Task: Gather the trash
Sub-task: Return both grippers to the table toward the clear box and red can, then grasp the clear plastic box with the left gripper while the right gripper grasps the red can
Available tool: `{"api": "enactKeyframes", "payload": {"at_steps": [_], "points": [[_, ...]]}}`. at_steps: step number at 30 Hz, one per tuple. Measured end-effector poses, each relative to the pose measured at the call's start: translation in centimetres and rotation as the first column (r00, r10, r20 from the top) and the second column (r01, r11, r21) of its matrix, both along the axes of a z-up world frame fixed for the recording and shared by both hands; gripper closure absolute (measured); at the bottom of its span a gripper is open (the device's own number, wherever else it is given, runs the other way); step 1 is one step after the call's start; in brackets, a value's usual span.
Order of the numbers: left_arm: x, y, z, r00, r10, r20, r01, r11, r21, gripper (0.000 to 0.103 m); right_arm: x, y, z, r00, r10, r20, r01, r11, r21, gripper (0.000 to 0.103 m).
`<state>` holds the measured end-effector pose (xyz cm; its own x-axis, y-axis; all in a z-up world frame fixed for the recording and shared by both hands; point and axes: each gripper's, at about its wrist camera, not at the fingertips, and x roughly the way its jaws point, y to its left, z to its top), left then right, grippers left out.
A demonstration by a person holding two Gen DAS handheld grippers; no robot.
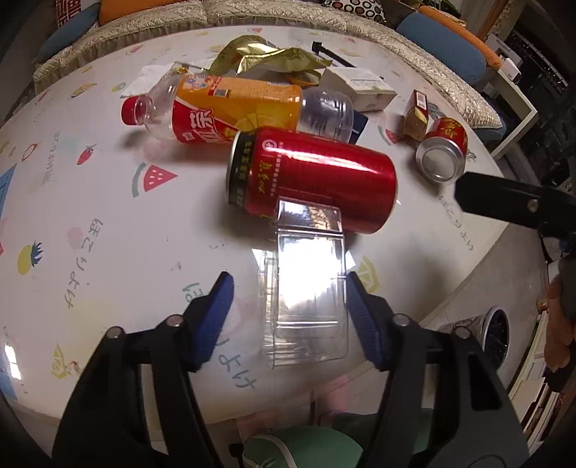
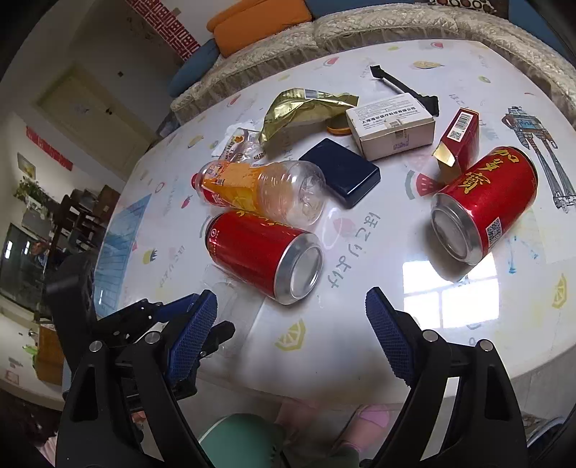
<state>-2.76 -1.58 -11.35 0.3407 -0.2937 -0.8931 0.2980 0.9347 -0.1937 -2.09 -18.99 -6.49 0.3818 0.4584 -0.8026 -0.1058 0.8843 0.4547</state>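
Observation:
In the left wrist view a clear plastic blister tray lies on the table between the fingers of my left gripper. The right pad meets its edge and the left pad stands off it, so the jaws are open around it. Just beyond lies a red can on its side, with an orange-labelled empty bottle behind it. My right gripper hangs open over the table's near edge with nothing in it. The same red can lies just ahead of it, and a second red can lies to the right.
A gold snack bag, a white carton, a red cigarette pack, a dark blue case and a black tool lie further back. A lined bin stands below the table's right edge. A cushioned sofa runs behind.

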Motion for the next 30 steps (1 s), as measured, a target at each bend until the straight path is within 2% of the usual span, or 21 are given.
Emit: {"api": "enactKeyframes", "payload": {"at_steps": [3, 5, 15, 23, 25, 30], "points": [[0.8, 0.3, -1.3, 0.999, 0.016, -0.03, -0.015, 1.0, 0.012, 0.068, 0.2, 0.1, -0.1, 1.0, 0.004, 0.002, -0.004, 1.0, -0.002, 0.019], [1.0, 0.9, -1.6, 0.999, 0.025, -0.029, -0.025, 1.0, 0.016, 0.072, 0.6, 0.5, -0.1, 1.0, 0.016, 0.009, -0.016, 1.0, -0.01, 0.019], [3.5, 4.4, -1.4, 0.997, 0.08, -0.005, -0.08, 0.996, 0.031, 0.073, 4.0, 5.6, -1.6, 0.991, 0.136, 0.009, -0.135, 0.986, -0.1, 0.018], [5.0, 4.7, -1.4, 0.997, 0.079, 0.014, -0.079, 0.996, 0.029, 0.073, 5.5, 7.7, -3.7, 0.982, 0.187, -0.001, -0.185, 0.971, -0.154, 0.014], [5.1, 4.8, -1.4, 0.997, 0.077, 0.017, -0.078, 0.997, 0.028, 0.074, 5.6, 8.0, -4.0, 0.98, 0.196, 0.005, -0.193, 0.968, -0.163, 0.01], [5.2, 5.1, -1.4, 0.996, 0.087, 0.029, -0.088, 0.996, 0.033, 0.074, 6.4, 8.1, -4.0, 0.981, 0.195, 0.016, -0.191, 0.971, -0.144, 0.011]]}}
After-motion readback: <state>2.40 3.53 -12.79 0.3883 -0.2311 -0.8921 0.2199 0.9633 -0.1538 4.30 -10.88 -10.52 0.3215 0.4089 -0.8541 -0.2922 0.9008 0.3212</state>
